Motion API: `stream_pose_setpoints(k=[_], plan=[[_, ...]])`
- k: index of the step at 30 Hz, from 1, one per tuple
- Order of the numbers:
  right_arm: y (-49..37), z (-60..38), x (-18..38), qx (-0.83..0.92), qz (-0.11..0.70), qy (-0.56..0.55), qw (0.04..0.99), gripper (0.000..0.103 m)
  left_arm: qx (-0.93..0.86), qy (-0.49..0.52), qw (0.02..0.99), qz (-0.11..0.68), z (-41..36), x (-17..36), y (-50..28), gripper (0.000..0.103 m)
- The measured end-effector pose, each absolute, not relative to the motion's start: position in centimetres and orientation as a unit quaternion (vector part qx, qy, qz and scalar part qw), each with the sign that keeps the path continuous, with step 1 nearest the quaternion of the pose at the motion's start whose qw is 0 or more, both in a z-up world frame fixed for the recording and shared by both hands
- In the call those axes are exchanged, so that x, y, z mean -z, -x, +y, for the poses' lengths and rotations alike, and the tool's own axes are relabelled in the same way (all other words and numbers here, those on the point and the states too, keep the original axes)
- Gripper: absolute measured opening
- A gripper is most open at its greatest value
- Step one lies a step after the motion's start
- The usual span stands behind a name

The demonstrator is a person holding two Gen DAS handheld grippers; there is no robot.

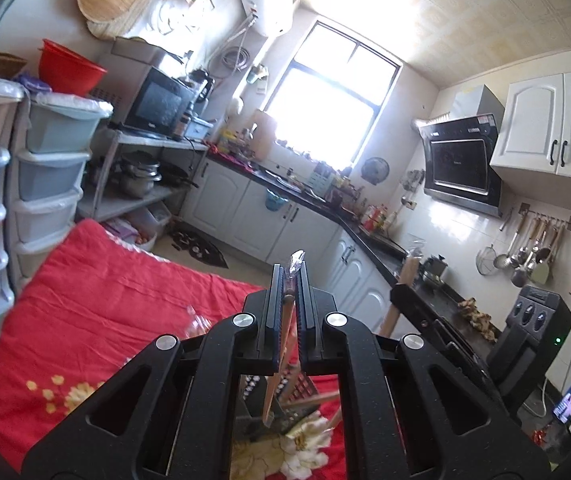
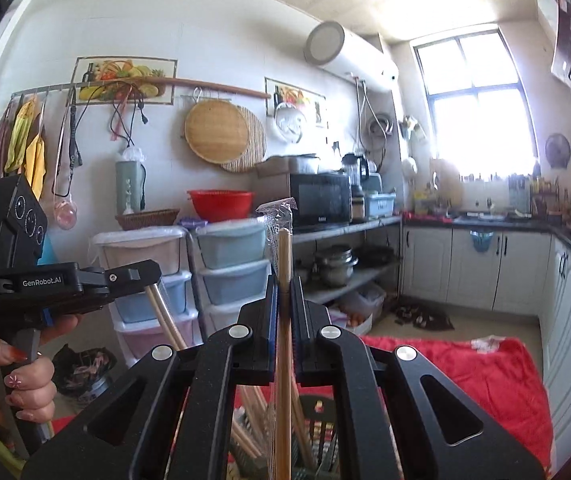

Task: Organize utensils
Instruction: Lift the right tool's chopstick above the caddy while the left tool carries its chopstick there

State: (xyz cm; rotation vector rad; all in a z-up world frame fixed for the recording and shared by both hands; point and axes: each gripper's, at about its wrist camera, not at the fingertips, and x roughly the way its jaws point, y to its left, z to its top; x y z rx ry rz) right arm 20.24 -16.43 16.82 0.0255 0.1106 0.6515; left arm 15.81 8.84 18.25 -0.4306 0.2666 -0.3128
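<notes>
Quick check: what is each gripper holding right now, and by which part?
Left gripper: shut on a plastic-wrapped chopstick, near its upper end. Right gripper: shut on another wrapped chopstick, just below its top end, wrapper sticking out above.

I am looking into a home kitchen: white cabinets point(image 1: 557, 120) under a dark counter point(image 1: 369, 240), a range hood point(image 1: 461, 160), a microwave point(image 2: 319, 199) on a shelf, hanging ladles point(image 1: 525, 252), a wall water heater point(image 2: 349, 56), stacked plastic drawers point(image 2: 233, 264).
</notes>
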Motion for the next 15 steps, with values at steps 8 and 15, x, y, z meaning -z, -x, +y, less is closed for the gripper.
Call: stream_pose_setpoints(k=[8,15], plan=[[-21.2,-15.5,-17.5,-0.316,0.012,-0.002,0.949,0.006,0.124,0.211,0.963,0.113,9.6,-19.2,-17.1,0.003],[-22.9,-14.7,-17.1,-0.313,0.003,-0.01,0.95,0.006,0.106,0.202,0.967,0.116,9.0,-18.2,-18.6,0.003]])
